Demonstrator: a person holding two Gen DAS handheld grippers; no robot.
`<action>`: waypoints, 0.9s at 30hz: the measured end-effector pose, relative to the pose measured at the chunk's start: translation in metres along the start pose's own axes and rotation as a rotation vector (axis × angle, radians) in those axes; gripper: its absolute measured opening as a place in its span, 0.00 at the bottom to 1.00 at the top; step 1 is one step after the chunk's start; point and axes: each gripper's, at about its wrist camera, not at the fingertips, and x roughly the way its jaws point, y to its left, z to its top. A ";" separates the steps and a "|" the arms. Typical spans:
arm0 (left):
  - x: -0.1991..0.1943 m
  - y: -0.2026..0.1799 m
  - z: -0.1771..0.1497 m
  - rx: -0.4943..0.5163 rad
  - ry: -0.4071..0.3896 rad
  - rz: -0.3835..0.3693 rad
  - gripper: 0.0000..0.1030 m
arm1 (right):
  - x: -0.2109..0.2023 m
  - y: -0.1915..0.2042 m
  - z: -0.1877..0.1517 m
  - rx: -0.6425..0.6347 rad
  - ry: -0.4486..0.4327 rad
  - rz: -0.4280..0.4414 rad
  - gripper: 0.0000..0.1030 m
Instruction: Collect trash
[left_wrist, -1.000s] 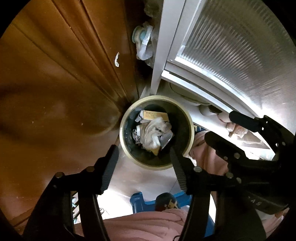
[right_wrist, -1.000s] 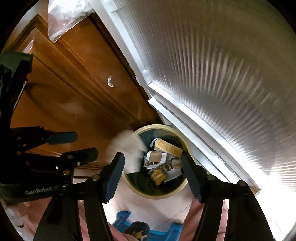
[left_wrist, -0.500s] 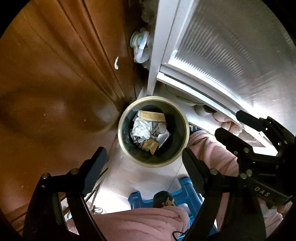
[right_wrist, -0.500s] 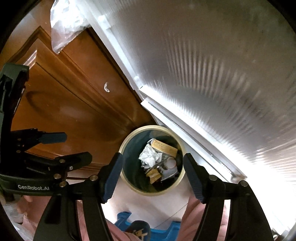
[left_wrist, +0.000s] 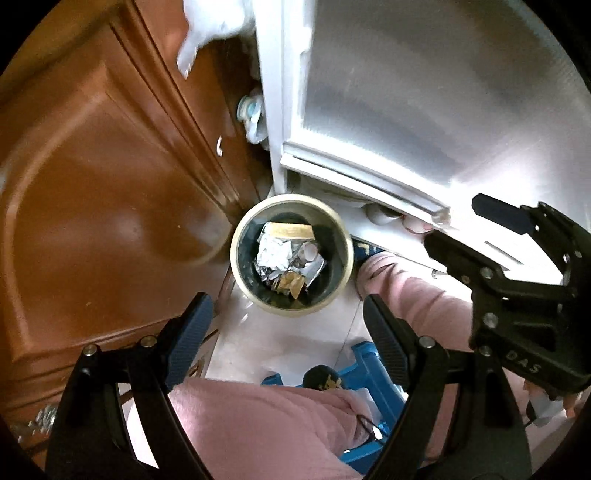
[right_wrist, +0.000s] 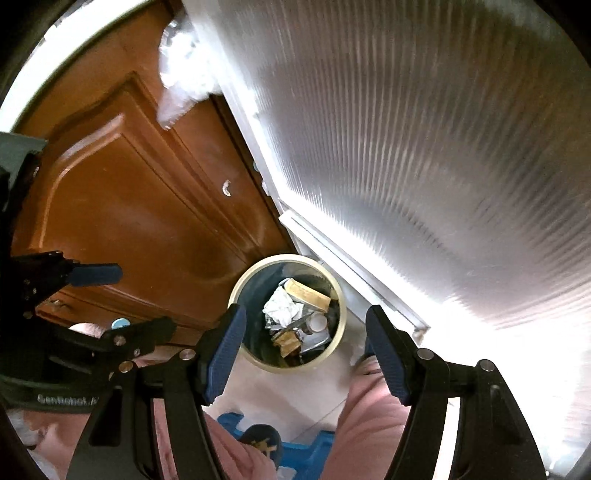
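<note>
Trash (left_wrist: 286, 260) lay heaped at the bottom of a round bin (left_wrist: 236, 258) with a pale rim and dark inside: crumpled white paper (right_wrist: 280, 306), a tan wooden-looking block (left_wrist: 291, 230), foil scraps and a small white cap; the bin stood on a pale tiled floor (left_wrist: 273, 336), close against a brown wooden cabinet door (left_wrist: 110, 206) on one side and a white-framed ribbed glass door (right_wrist: 424, 147) on the other; above it the left tool (left_wrist: 286, 332) hung with its blue-padded fingers spread wide and nothing between them; the right tool (right_wrist: 304, 350) likewise stood parted and empty over the bin; nearer the cameras showed pink trouser legs (left_wrist: 258, 424), a blue stool (left_wrist: 364, 360) and a dark slipper (right_wrist: 260, 441).
</note>
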 end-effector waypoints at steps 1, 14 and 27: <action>-0.008 -0.001 -0.001 0.004 -0.010 0.003 0.79 | -0.012 0.003 0.001 -0.008 -0.006 -0.006 0.67; -0.161 -0.006 0.003 0.019 -0.254 0.012 0.79 | -0.163 0.030 0.029 -0.041 -0.211 -0.032 0.67; -0.282 -0.001 0.018 -0.040 -0.477 0.019 0.79 | -0.298 0.030 0.056 0.049 -0.373 -0.054 0.67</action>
